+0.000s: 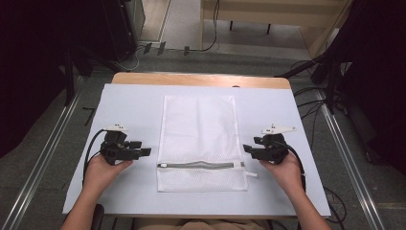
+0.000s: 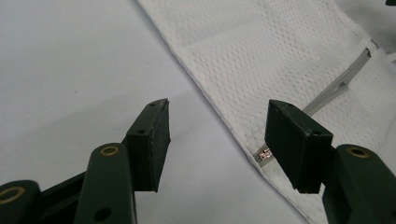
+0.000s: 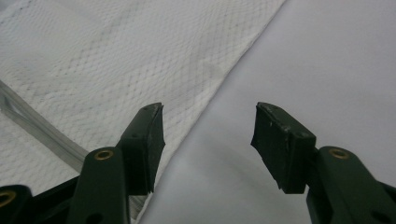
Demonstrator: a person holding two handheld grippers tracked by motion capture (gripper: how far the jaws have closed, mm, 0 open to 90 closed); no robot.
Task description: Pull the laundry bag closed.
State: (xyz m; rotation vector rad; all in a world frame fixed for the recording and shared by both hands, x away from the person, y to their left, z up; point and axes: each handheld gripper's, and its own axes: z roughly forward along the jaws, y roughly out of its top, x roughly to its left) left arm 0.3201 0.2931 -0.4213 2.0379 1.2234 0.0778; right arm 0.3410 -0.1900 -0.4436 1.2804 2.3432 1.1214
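While the mesh bag (image 1: 199,141) lies flat on the tabletop (image 1: 129,103) between both wide, empty tongs | left tongs (image 1: 143,151), right tongs (image 1: 247,149) | risk: thin edge missed, bag dragged or bunched.

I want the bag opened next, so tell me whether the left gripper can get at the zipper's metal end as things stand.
Probably yes. The left gripper is open beside the mesh bag, and the zipper's metal end lies between its fingers with bare table around it and nothing covering it.
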